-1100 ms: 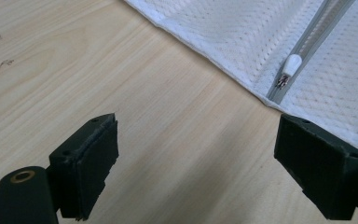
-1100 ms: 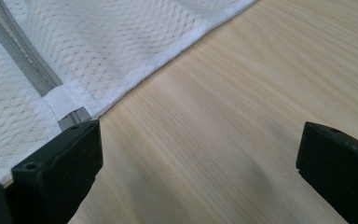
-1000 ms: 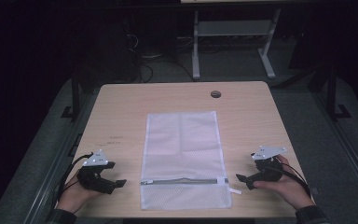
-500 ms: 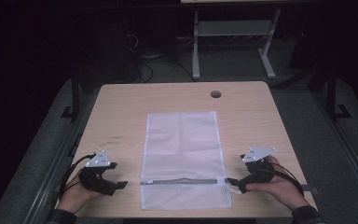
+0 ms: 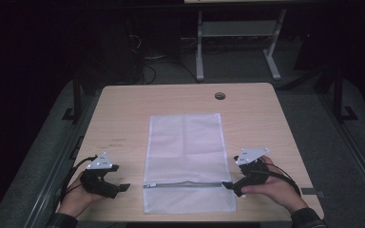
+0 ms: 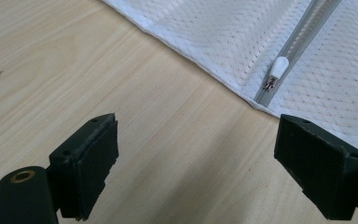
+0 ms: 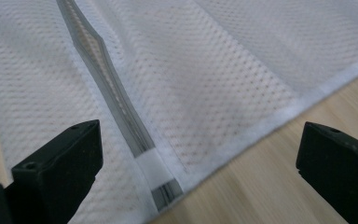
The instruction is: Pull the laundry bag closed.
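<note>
A white mesh laundry bag (image 5: 184, 156) lies flat in the middle of the wooden table (image 5: 123, 114), with a grey zipper (image 5: 180, 185) running across near its front end. The zipper's white pull (image 6: 278, 70) sits at the bag's left edge. My left gripper (image 5: 121, 186) rests open on the table just left of that edge, nothing between its jaws. My right gripper (image 5: 229, 185) is open at the bag's right edge, its jaws standing either side of the zipper's end (image 7: 161, 179) and the bag's hem (image 7: 279, 116).
A round cable hole (image 5: 219, 96) sits near the table's far edge. Beyond the table stand a white metal frame (image 5: 237, 42) and cables on a dark floor. Bare wood lies on both sides of the bag.
My right gripper has moved left toward the bag, up to its right edge at the zipper's end. The left gripper and the bag have stayed put.
</note>
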`<action>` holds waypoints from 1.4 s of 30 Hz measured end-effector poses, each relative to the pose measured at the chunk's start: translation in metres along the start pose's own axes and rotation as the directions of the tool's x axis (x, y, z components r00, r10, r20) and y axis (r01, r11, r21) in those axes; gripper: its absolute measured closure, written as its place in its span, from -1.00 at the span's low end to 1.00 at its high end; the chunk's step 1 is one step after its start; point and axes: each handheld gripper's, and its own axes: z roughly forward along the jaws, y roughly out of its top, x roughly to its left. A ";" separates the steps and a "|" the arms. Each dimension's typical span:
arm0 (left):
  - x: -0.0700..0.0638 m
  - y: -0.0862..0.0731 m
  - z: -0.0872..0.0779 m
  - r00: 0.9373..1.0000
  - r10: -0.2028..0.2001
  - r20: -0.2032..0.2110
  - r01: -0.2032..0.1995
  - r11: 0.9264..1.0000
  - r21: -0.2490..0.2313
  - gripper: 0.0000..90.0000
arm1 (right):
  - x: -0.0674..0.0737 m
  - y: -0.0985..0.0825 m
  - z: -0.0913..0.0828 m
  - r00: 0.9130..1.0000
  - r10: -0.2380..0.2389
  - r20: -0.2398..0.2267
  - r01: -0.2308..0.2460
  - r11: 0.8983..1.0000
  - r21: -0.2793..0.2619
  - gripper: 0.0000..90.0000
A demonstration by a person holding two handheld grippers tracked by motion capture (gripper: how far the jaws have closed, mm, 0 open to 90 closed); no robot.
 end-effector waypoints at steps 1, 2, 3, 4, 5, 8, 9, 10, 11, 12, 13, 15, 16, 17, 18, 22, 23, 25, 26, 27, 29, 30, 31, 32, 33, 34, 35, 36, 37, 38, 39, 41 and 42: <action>0.000 0.000 -0.001 1.000 -0.001 -0.002 0.001 1.000 -0.002 -0.71 | 0.001 0.002 0.001 1.000 -0.004 -0.003 0.004 1.000 0.001 -1.00; 0.000 0.000 -0.001 1.000 -0.002 0.000 0.002 1.000 -0.007 -0.71 | 0.003 0.004 0.002 1.000 -0.016 -0.007 0.016 1.000 0.000 -1.00; 0.000 0.000 -0.001 1.000 -0.002 0.000 0.002 1.000 -0.007 -0.71 | 0.003 0.004 0.002 1.000 -0.016 -0.007 0.016 1.000 0.000 -1.00; -0.001 0.000 -0.002 1.000 0.001 -0.002 -0.001 1.000 -0.007 -0.71 | 0.006 0.009 0.004 1.000 -0.024 -0.018 0.024 1.000 -0.001 -1.00; -0.001 0.000 -0.002 1.000 0.003 0.000 -0.003 1.000 -0.009 -0.71 | 0.007 0.011 0.005 0.999 -0.032 -0.021 0.032 0.999 -0.003 -1.00; -0.001 0.001 -0.002 1.000 0.003 -0.002 -0.003 1.000 -0.009 -0.71 | 0.011 0.018 0.008 0.998 -0.047 -0.033 0.046 0.999 -0.011 -1.00; -0.001 0.001 -0.002 1.000 0.003 -0.002 -0.003 1.000 -0.009 -0.71 | 0.012 0.020 0.009 0.998 -0.048 -0.037 0.048 0.999 -0.010 -1.00; -0.001 0.002 -0.002 1.000 0.006 -0.001 -0.006 1.000 -0.009 -0.71 | 0.013 0.022 0.011 0.998 -0.055 -0.043 0.055 0.998 -0.011 -1.00; -0.001 0.002 -0.002 1.000 0.006 -0.001 -0.006 1.000 -0.009 -0.71 | 0.013 0.022 0.011 0.998 -0.055 -0.043 0.055 0.998 -0.011 -1.00; -0.002 0.003 -0.001 1.000 0.011 0.001 -0.011 1.000 -0.005 -0.71 | 0.015 0.026 0.013 0.996 -0.068 -0.052 0.068 0.998 -0.011 -1.00; -0.002 0.003 -0.001 1.000 0.011 0.001 -0.011 1.000 -0.005 -0.71 | 0.015 0.026 0.013 0.996 -0.068 -0.052 0.068 0.998 -0.011 -1.00; -0.003 0.003 -0.001 1.000 0.013 0.004 -0.013 1.000 -0.003 -0.71 | 0.017 0.030 0.016 0.995 -0.074 -0.065 0.074 0.997 -0.006 -1.00; -0.003 0.003 0.000 1.000 0.012 0.007 -0.012 1.000 -0.003 -0.71 | 0.018 0.033 0.018 0.993 -0.087 -0.073 0.087 0.996 -0.006 -1.00; -0.003 0.003 0.000 1.000 0.012 0.007 -0.012 1.000 -0.003 -0.71 | 0.018 0.034 0.019 0.993 -0.088 -0.075 0.088 0.996 -0.005 -1.00; -0.003 0.003 -0.001 1.000 0.014 0.008 -0.014 1.000 -0.002 -0.71 | 0.019 0.035 0.021 0.992 -0.095 -0.079 0.095 0.996 -0.005 -1.00; -0.003 0.005 0.000 1.000 0.018 0.012 -0.018 1.000 -0.004 -0.71 | 0.022 0.042 0.026 0.990 -0.107 -0.096 0.107 0.994 -0.005 -1.00; -0.004 0.005 0.000 1.000 0.020 0.014 -0.020 1.000 -0.002 -0.71 | 0.023 0.043 0.027 0.988 -0.113 -0.101 0.113 0.994 -0.004 -1.00; -0.004 0.005 0.001 1.000 0.022 0.015 -0.022 1.000 -0.001 -0.71 | 0.024 0.045 0.029 0.987 -0.116 -0.107 0.116 0.993 -0.005 -1.00; -0.004 0.004 0.001 1.000 0.021 0.018 -0.022 1.000 0.002 -0.71 | 0.026 0.049 0.032 0.985 -0.126 -0.119 0.126 0.992 -0.007 -1.00; -0.004 0.004 0.001 1.000 0.021 0.018 -0.022 1.000 0.002 -0.71 | 0.026 0.050 0.033 0.985 -0.126 -0.122 0.126 0.992 -0.007 -1.00; -0.004 0.004 0.001 1.000 0.022 0.019 -0.022 1.000 0.002 -0.71 | 0.027 0.051 0.034 0.983 -0.133 -0.126 0.133 0.991 -0.008 -1.00; -0.003 0.005 0.001 1.000 0.021 0.018 -0.021 1.000 0.000 -0.71 | 0.028 0.052 0.035 0.983 -0.131 -0.131 0.131 0.991 -0.010 -1.00; -0.003 0.005 0.000 1.000 0.019 0.016 -0.019 1.000 -0.002 -0.71 | 0.029 0.056 0.039 0.980 -0.145 -0.139 0.145 0.989 -0.011 -1.00; -0.003 0.005 0.000 1.000 0.018 0.016 -0.018 1.000 -0.005 -0.71 | 0.030 0.058 0.040 0.980 -0.142 -0.142 0.142 0.990 -0.012 -1.00; -0.003 0.005 0.000 1.000 0.018 0.015 -0.018 1.000 -0.006 -0.70 | 0.031 0.059 0.042 0.978 -0.147 -0.145 0.147 0.989 -0.013 -1.00; -0.003 0.005 0.000 1.000 0.019 0.016 -0.019 1.000 -0.005 -0.70 | 0.032 0.061 0.043 0.977 -0.152 -0.151 0.152 0.988 -0.013 -1.00; -0.003 0.005 0.000 1.000 0.020 0.017 -0.020 1.000 -0.004 -0.70 | 0.033 0.062 0.044 0.976 -0.153 -0.154 0.153 0.988 -0.013 -1.00; -0.003 0.004 0.000 1.000 0.019 0.018 -0.019 1.000 -0.004 -0.70 | 0.034 0.064 0.046 0.974 -0.161 -0.160 0.160 0.987 -0.016 -1.00; -0.003 0.004 0.001 1.000 0.020 0.020 -0.020 1.000 -0.001 -0.70 | 0.034 0.065 0.047 0.972 -0.168 -0.162 0.168 0.986 -0.017 -1.00; -0.003 0.004 0.001 1.000 0.021 0.021 -0.021 1.000 0.000 -0.70 | 0.035 0.066 0.048 0.971 -0.170 -0.167 0.170 0.985 -0.017 -1.00; -0.003 0.004 0.000 1.000 0.020 0.021 -0.020 1.000 -0.004 -0.70 | 0.036 0.067 0.049 0.970 -0.170 -0.172 0.169 0.985 -0.018 -1.00; -0.002 0.004 0.000 1.000 0.017 0.020 -0.017 1.000 -0.006 -0.70 | 0.038 0.070 0.052 0.968 -0.176 -0.180 0.176 0.984 -0.017 -1.00; -0.002 0.005 0.000 1.000 0.015 0.020 -0.015 1.000 -0.007 -0.70 | 0.039 0.071 0.053 0.966 -0.183 -0.184 0.184 0.983 -0.017 -1.00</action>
